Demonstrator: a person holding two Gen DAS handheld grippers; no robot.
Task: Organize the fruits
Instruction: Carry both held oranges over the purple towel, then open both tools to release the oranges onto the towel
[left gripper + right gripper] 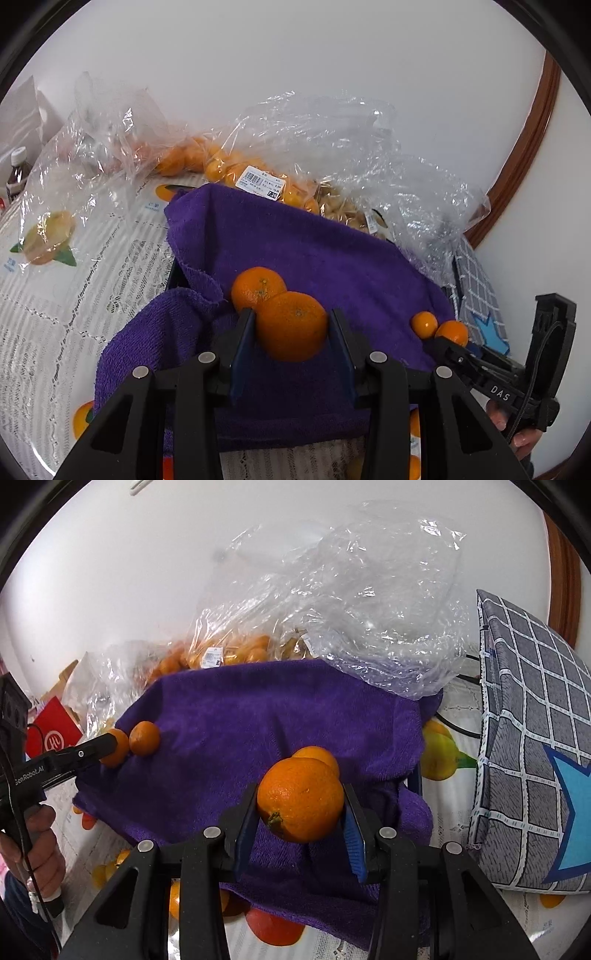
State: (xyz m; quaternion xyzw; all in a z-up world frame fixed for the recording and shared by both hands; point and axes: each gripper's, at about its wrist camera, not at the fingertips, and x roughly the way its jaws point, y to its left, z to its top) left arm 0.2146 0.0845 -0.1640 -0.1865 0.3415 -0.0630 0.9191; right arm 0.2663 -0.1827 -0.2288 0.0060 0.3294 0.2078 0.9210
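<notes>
Over the purple towel, both grippers angle downward. Left gripper pinches an orange, stem scar facing up, just near of a second orange. Right gripper pinches another orange, its stem end tipped down-left toward the camera.

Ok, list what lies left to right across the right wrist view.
Hand → left gripper → small orange beside it → held orange in the right gripper → plaid cushion.
</notes>
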